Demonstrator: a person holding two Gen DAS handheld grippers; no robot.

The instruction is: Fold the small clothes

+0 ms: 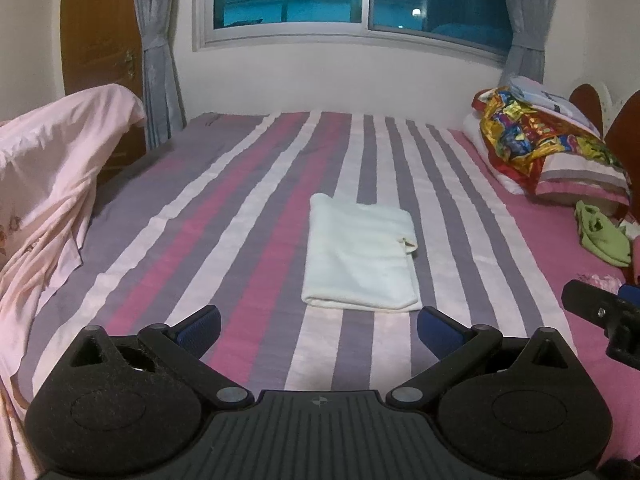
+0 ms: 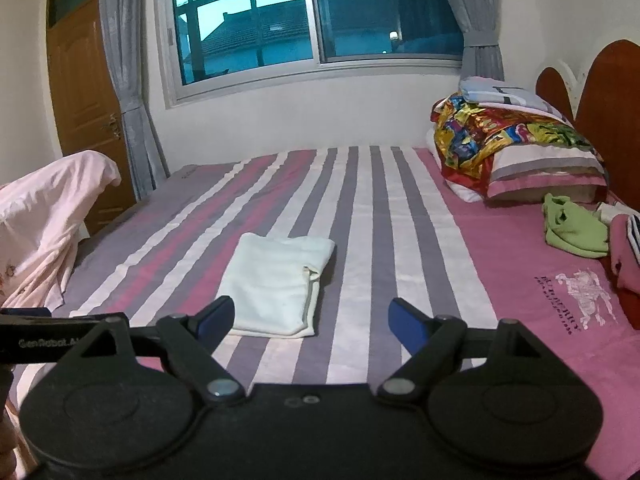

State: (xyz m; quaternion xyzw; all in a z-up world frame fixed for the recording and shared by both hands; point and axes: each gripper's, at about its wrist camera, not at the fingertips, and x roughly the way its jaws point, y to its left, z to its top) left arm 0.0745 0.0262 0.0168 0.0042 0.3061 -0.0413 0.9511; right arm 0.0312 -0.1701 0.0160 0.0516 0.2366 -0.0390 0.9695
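white folded cloth (image 1: 360,254) lies at twelve o'clock of the spread, empty left gripper (image 1: 319,326) and right gripper (image 2: 312,318); snagging its seemingly loose corner could undo the fold.

White lettering "GenRobot.AI", partly cut off by the right gripper's own linkage, printed along the black bar of the left gripper (image 2: 60,330) at the near left edge of the right wrist view. White horse-and-rider emblem (image 2: 586,296) printed on the pink part of the bedsheet (image 2: 500,248) at the near right, with a line of small white lettering beside it, too small and blurred to read. Faint dark mark at the far left corner of the sheet, unreadable.
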